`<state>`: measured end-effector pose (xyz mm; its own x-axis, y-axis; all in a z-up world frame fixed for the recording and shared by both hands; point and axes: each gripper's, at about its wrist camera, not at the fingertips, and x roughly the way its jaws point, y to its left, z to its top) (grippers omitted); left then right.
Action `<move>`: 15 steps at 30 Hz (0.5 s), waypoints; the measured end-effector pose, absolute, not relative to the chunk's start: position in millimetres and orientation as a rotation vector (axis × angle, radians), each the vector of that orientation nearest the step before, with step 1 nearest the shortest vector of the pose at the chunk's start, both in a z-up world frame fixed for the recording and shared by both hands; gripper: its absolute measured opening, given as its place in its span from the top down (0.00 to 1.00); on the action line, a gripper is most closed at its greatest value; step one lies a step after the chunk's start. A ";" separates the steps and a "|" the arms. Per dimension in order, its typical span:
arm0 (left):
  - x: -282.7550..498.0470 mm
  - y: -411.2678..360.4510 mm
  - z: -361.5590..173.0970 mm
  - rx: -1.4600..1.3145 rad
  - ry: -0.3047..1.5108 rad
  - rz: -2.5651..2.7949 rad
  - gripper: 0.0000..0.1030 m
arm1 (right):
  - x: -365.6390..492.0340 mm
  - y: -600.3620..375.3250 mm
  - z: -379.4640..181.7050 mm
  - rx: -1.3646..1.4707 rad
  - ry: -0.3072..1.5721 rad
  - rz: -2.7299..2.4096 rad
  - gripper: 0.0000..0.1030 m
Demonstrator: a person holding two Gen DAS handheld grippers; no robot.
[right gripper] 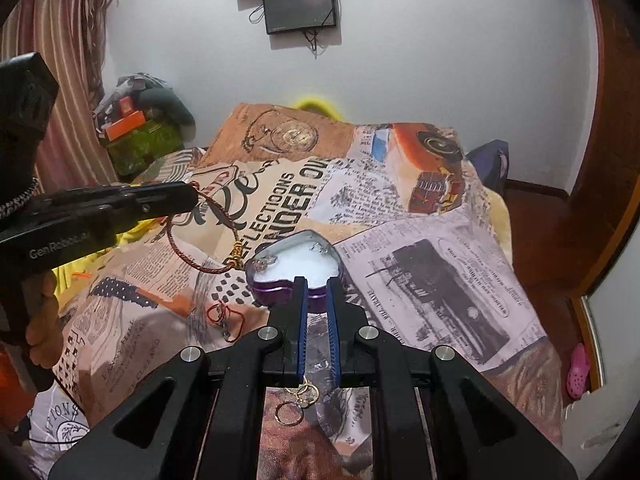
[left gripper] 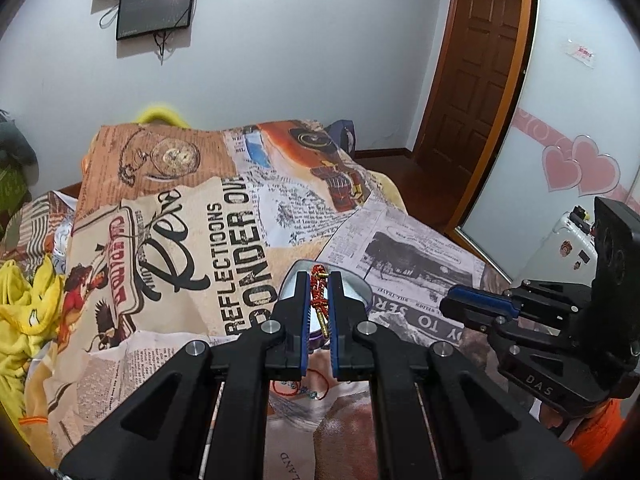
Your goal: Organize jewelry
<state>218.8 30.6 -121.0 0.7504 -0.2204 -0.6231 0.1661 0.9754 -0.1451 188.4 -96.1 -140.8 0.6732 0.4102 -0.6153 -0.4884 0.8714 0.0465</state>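
Note:
My left gripper (left gripper: 319,278) is shut on a red braided cord bracelet (left gripper: 318,296) with a gold clasp. In the right wrist view the bracelet (right gripper: 188,248) hangs from that gripper (right gripper: 194,196), left of and just above a purple heart-shaped jewelry box (right gripper: 296,268) with white lining. My right gripper (right gripper: 317,284) has its jaws slightly apart with nothing between them, close to the box's near rim. A thin red string bracelet (right gripper: 226,318) lies on the bedspread left of the box. Gold hoop earrings (right gripper: 298,402) lie below my right gripper.
Everything lies on a bed with a newspaper-print bedspread (right gripper: 420,248). Yellow cloth (left gripper: 24,312) lies at the bed's left side. A wooden door (left gripper: 476,60) and a wardrobe with pink hearts (left gripper: 576,168) stand on the right. Screens hang on the far wall.

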 end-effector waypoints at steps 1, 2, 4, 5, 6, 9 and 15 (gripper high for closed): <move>218.8 31.2 -123.1 -0.083 0.695 -0.211 0.94 | 189.5 -95.7 -143.1 -0.129 0.673 0.509 0.92; 218.7 31.6 -125.0 -0.084 0.699 -0.211 0.94 | 190.6 -95.0 -146.7 -0.133 0.687 0.509 0.91; 218.5 32.7 -128.4 -0.087 0.707 -0.213 0.94 | 192.4 -94.9 -153.5 -0.139 0.718 0.515 0.87; 218.2 33.0 -129.4 -0.088 0.709 -0.213 0.94 | 193.0 -94.7 -157.8 -0.140 0.739 0.519 0.80; 218.0 33.3 -130.6 -0.089 0.712 -0.215 0.94 | 193.0 -95.0 -161.5 -0.140 0.755 0.520 0.70; 216.4 34.1 -132.2 -0.091 0.716 -0.216 0.94 | 188.9 -95.8 -171.5 -0.156 0.778 0.515 0.63; 214.3 33.7 -135.5 -0.096 0.725 -0.218 0.94 | 183.1 -95.3 -197.9 -0.189 0.865 0.506 0.63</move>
